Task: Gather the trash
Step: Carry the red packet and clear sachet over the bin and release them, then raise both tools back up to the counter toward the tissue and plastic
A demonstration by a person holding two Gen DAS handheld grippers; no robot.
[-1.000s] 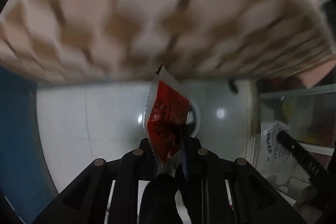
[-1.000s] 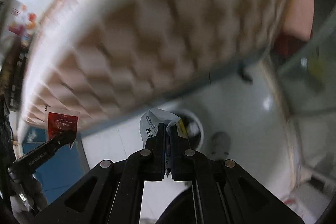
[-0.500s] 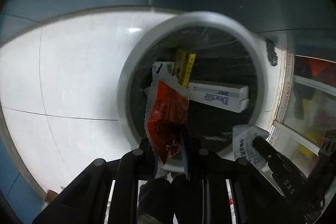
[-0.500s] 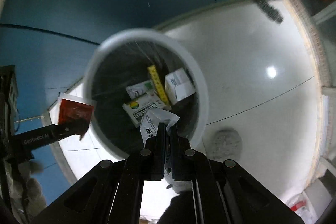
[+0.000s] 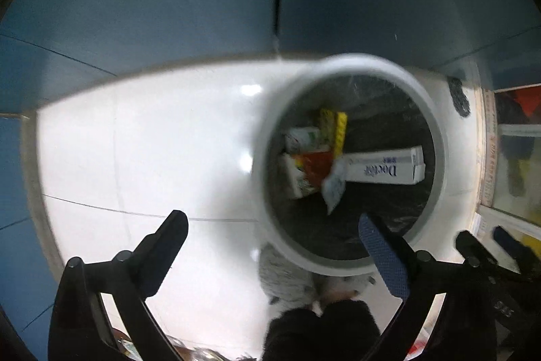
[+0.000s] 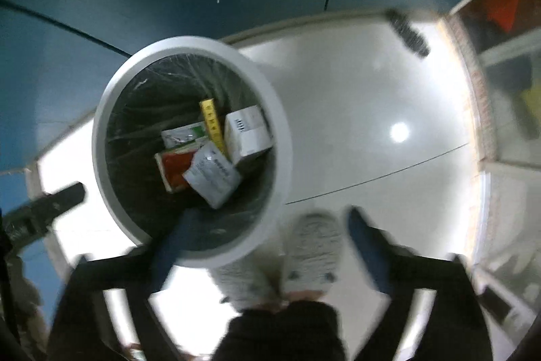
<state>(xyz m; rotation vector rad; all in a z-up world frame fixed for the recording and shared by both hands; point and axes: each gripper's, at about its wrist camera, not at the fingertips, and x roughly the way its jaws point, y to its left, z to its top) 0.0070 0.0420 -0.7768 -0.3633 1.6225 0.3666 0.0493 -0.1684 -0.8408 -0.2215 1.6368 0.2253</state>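
Nearest to us, our left gripper and right gripper are springing their jaws apart, with nothing between them now. A second ago each pinched a piece of trash; both have dropped away. Beyond the jaws, the red sachet and the white packet lie in the white bin on the floor, among boxes. We judge this pair collected, both hands free for more.
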